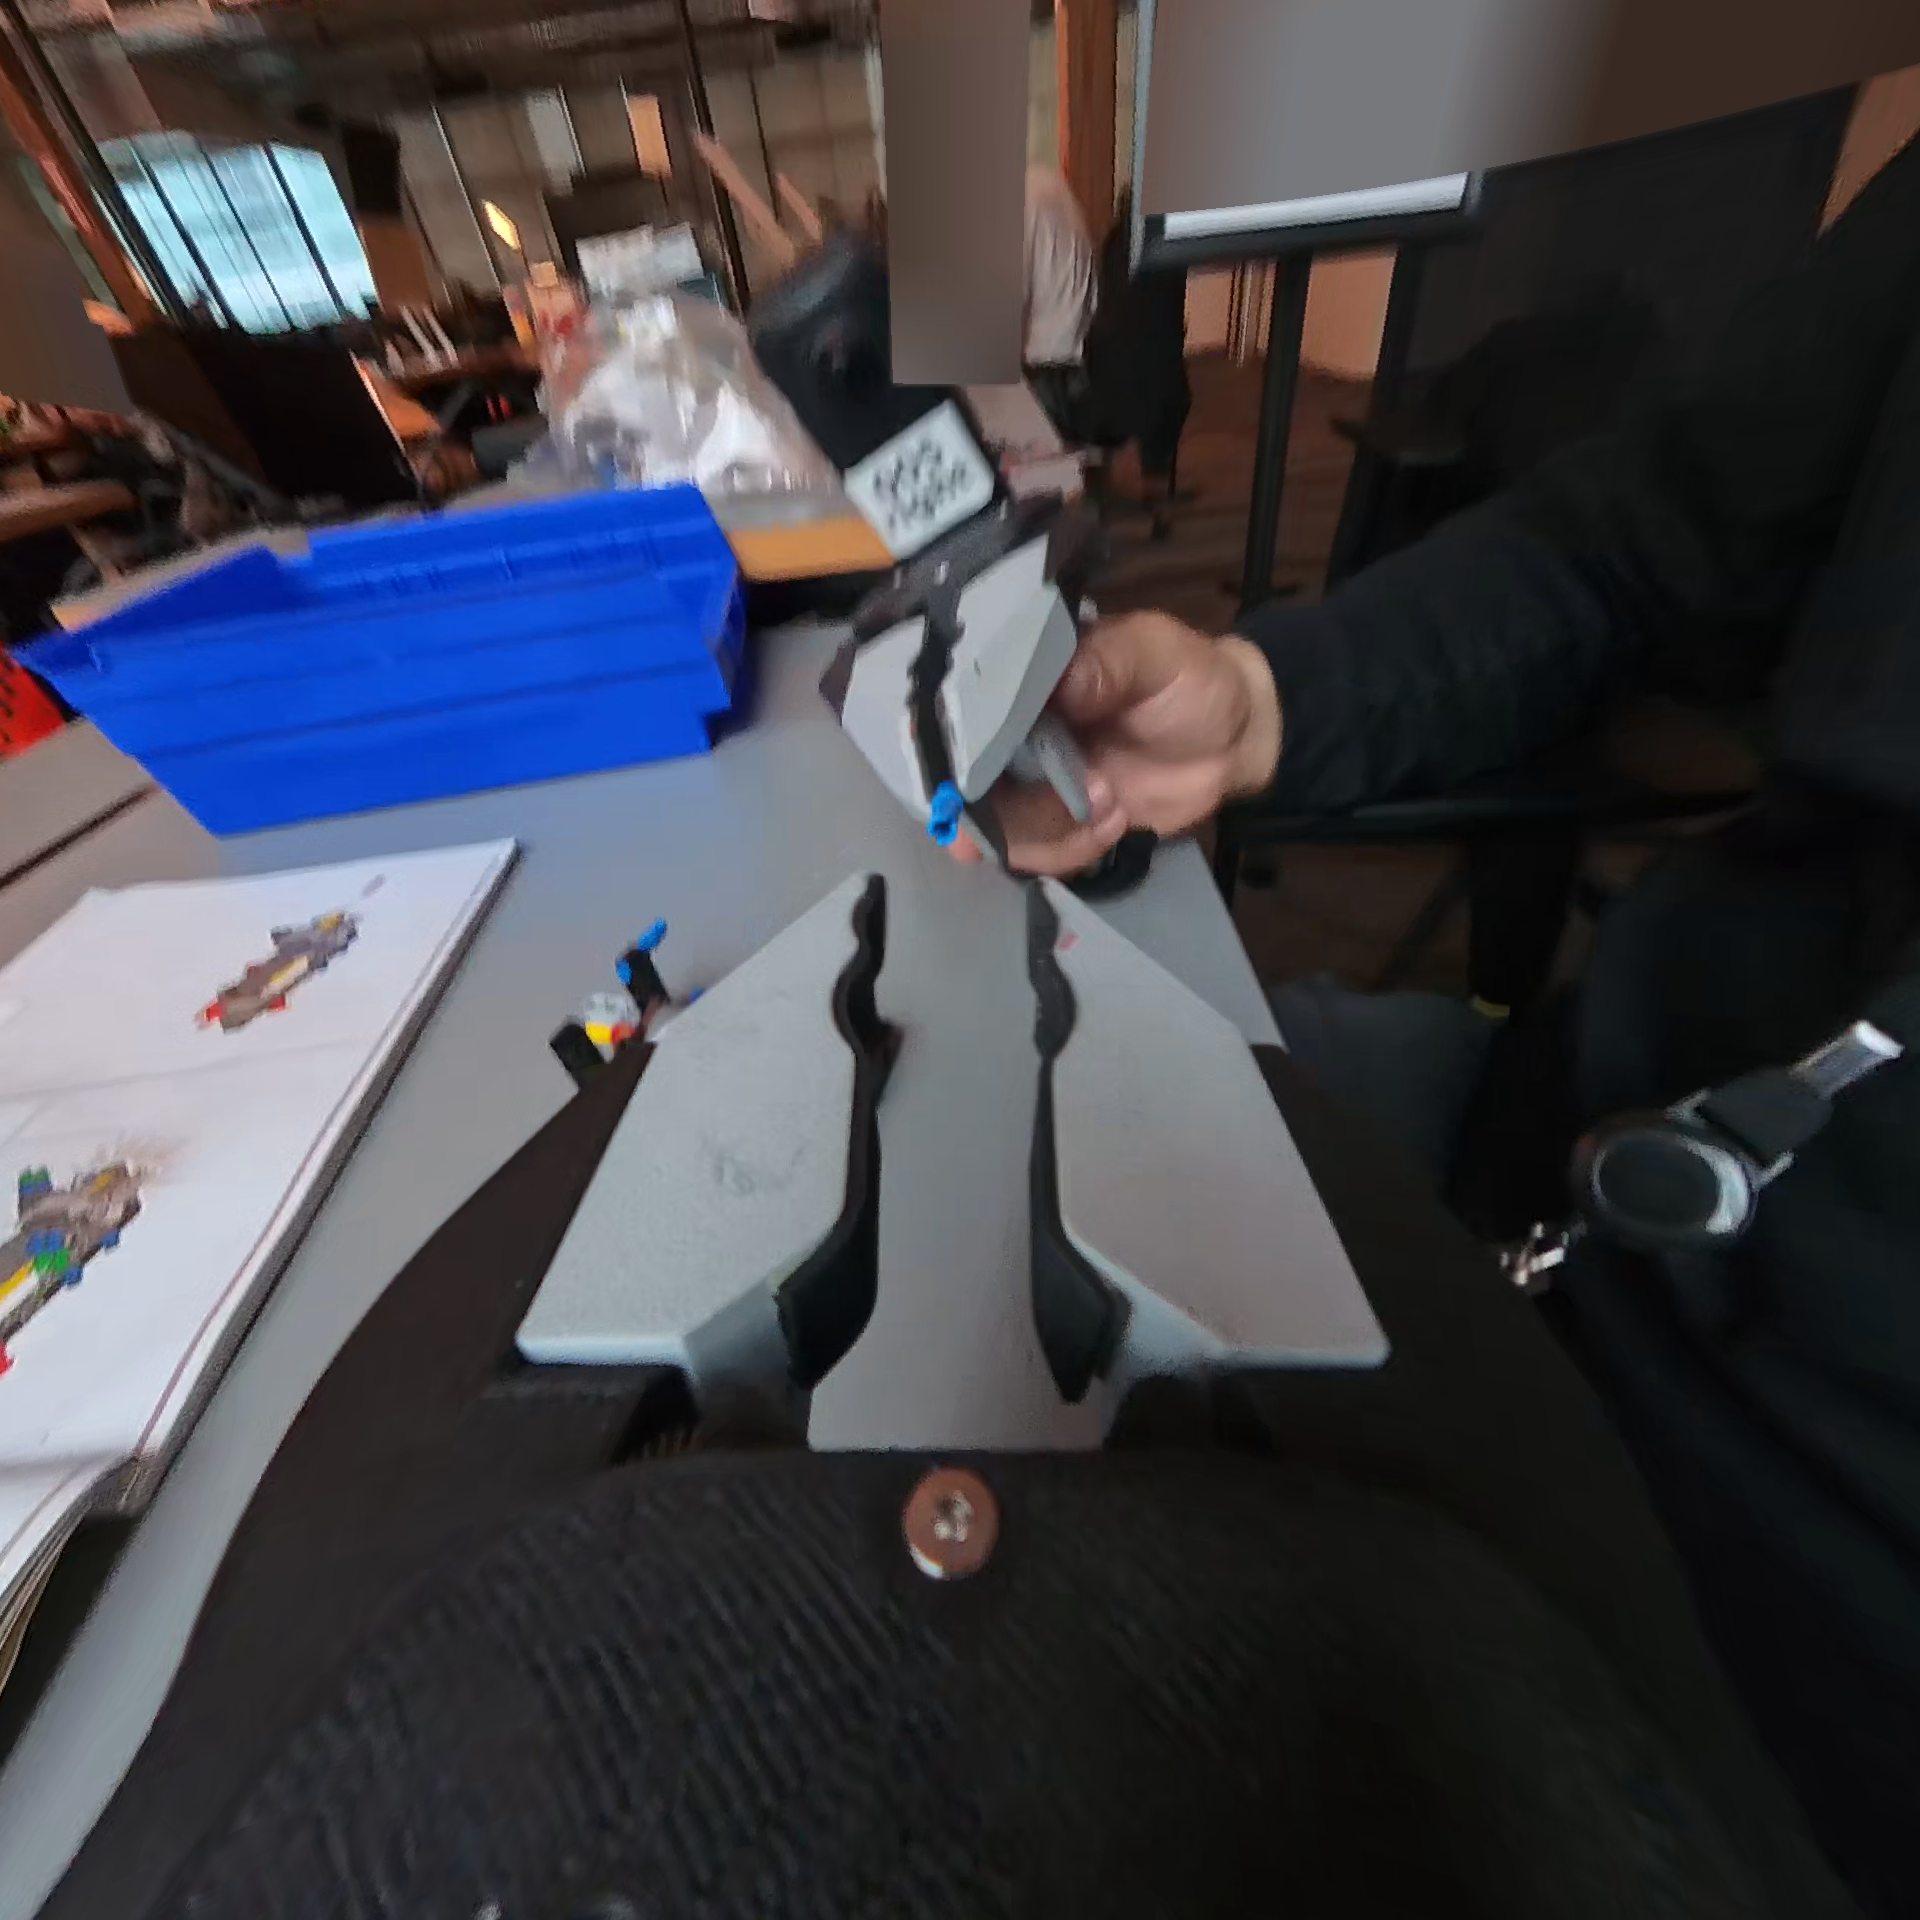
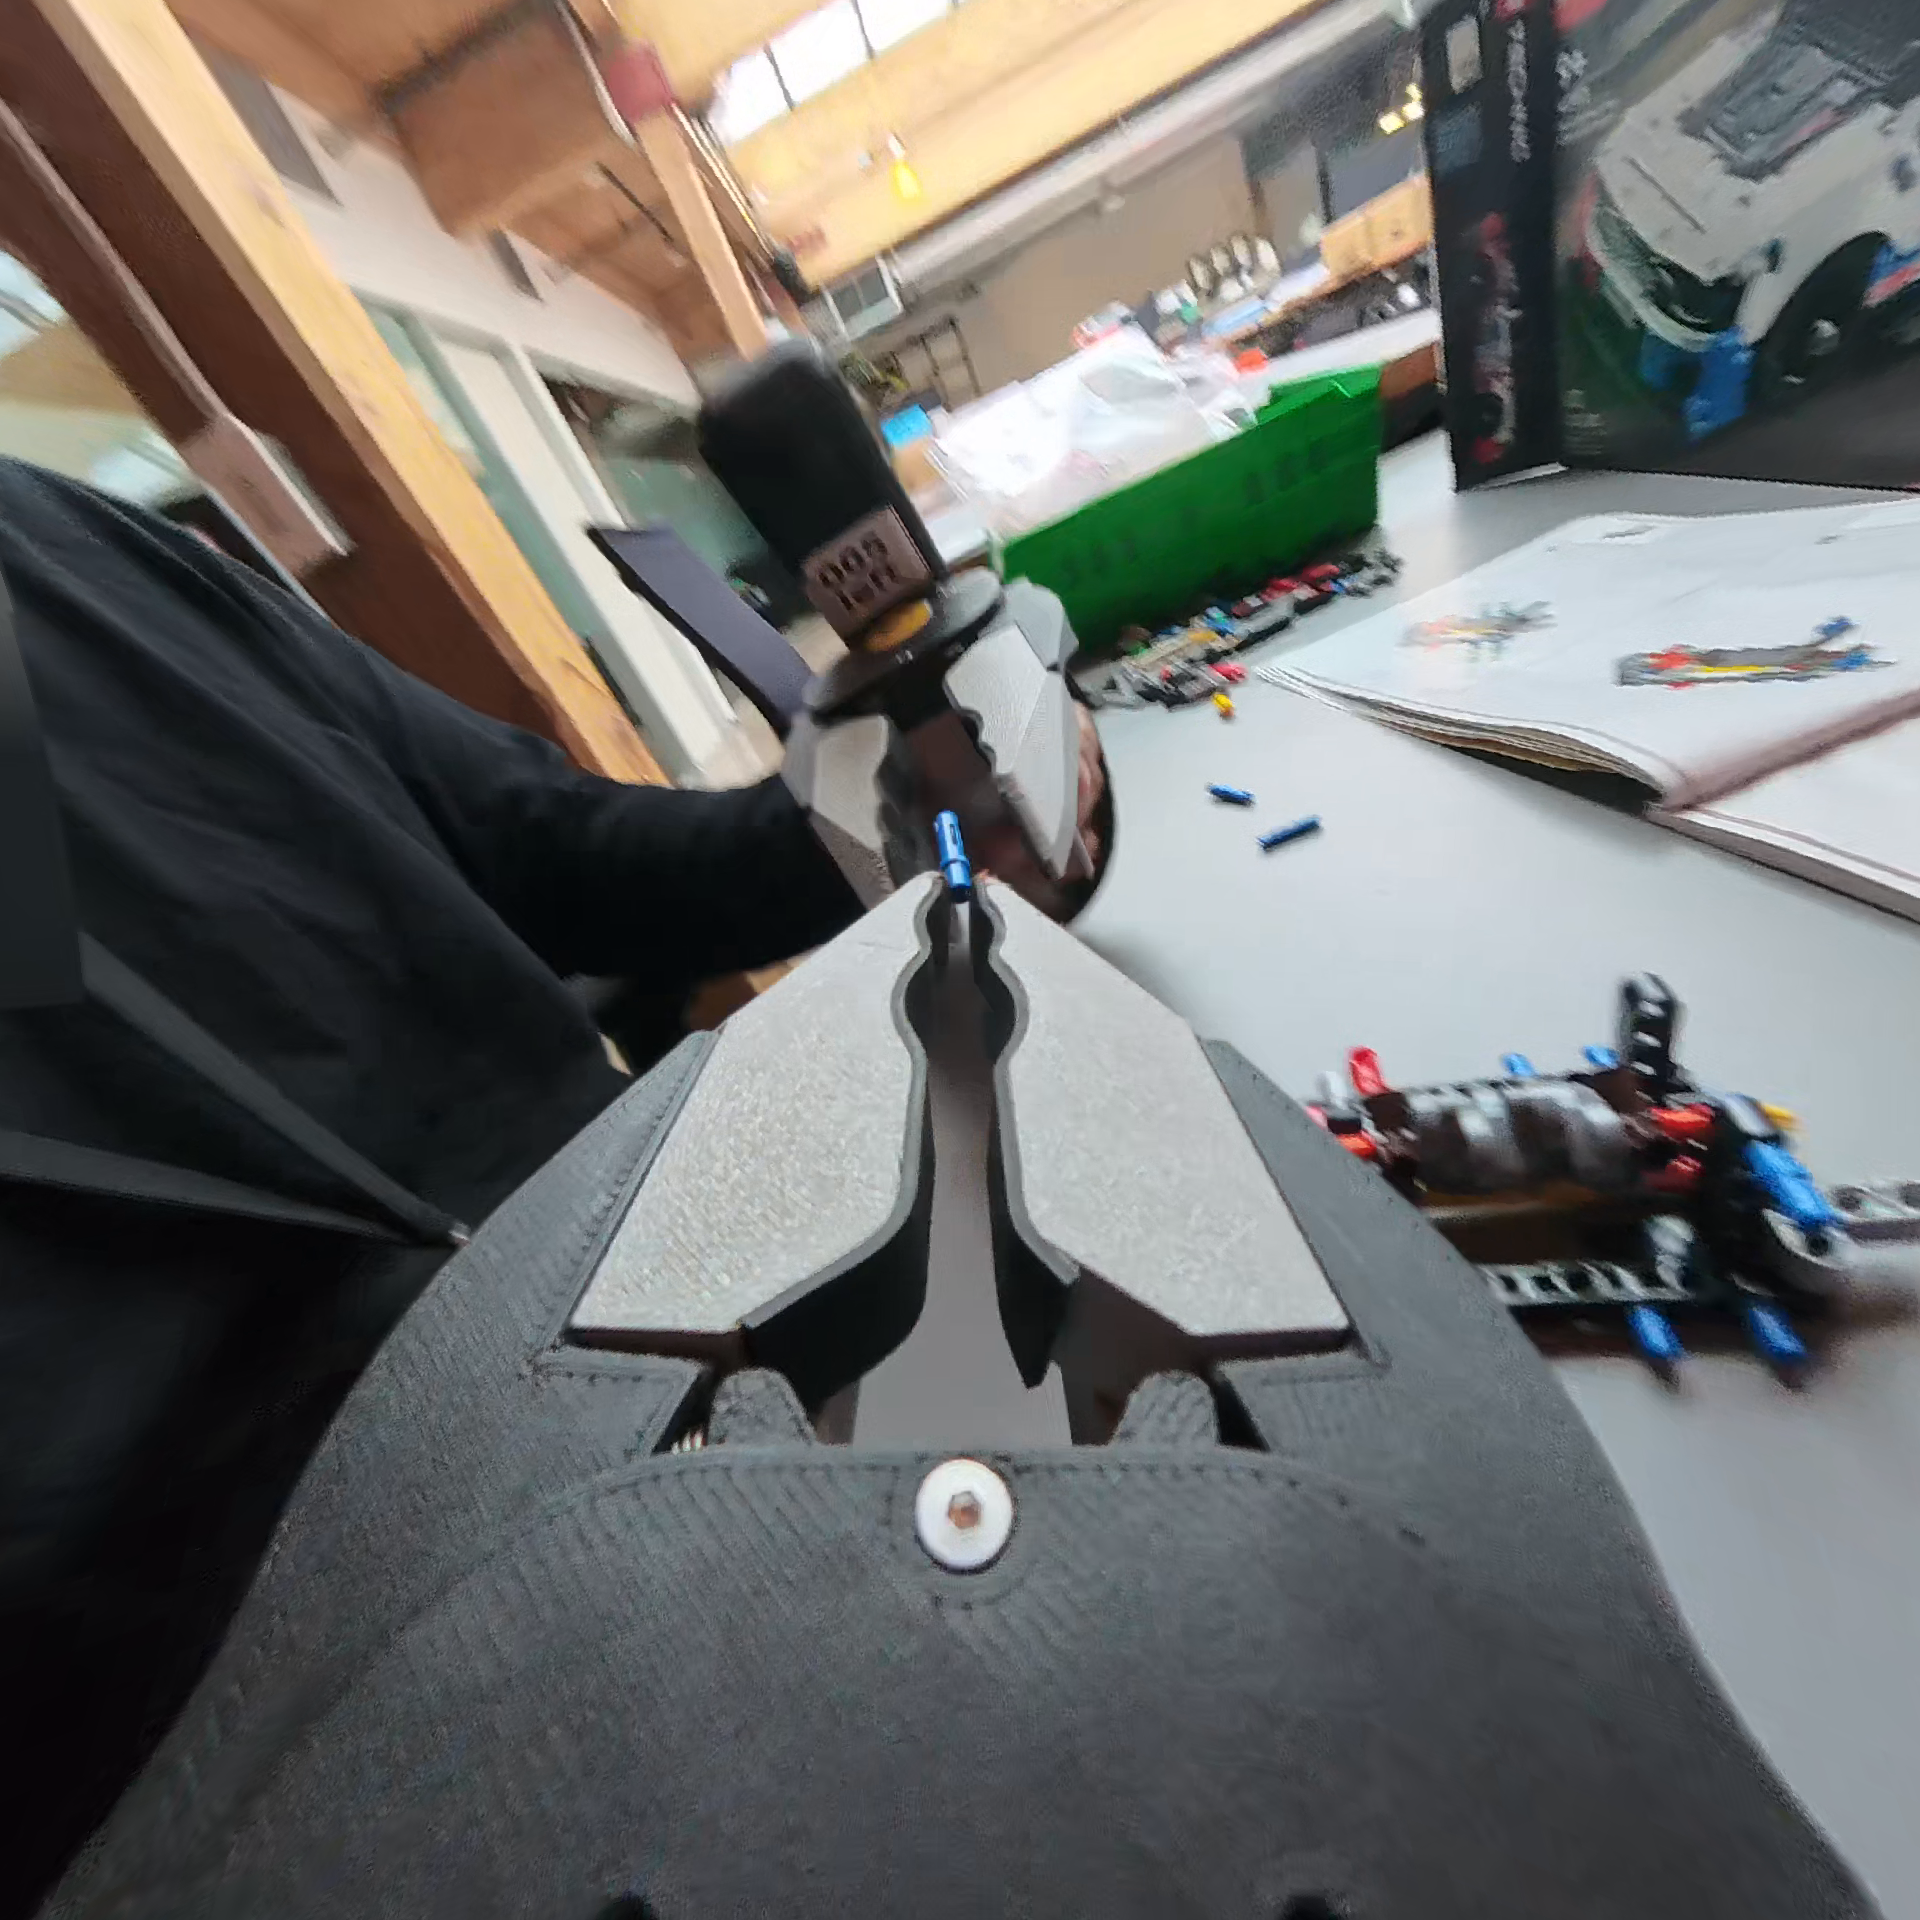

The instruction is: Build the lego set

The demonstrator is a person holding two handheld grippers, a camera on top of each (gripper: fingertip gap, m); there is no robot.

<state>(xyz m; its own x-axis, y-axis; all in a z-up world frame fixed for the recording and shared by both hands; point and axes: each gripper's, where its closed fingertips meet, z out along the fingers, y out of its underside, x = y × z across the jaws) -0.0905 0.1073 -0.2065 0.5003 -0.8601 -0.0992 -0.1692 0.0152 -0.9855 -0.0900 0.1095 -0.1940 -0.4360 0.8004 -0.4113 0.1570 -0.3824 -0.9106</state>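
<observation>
My right gripper [image 2: 956,899] is shut on a small blue pin [image 2: 951,847] that sticks out past its tips, held in the air. In the left wrist view the right gripper [image 1: 971,800] hangs just beyond my left fingertips with the blue pin [image 1: 943,812] at its tip. My left gripper [image 1: 956,904] is open and empty, and faces the pin; it shows in the right wrist view [image 2: 997,831] just behind the pin. The part-built lego model [image 2: 1558,1153], black, grey, red and blue, lies on the grey table [image 2: 1455,987] at right. A bit of it shows in the left wrist view [image 1: 623,1003].
An open instruction booklet [image 1: 208,1091] [image 2: 1662,644] lies on the table. A blue bin [image 1: 416,644] stands behind it. A green bin [image 2: 1195,520], a row of loose parts [image 2: 1247,623], two loose blue pins [image 2: 1288,831] and the set's box [image 2: 1662,229] stand farther off.
</observation>
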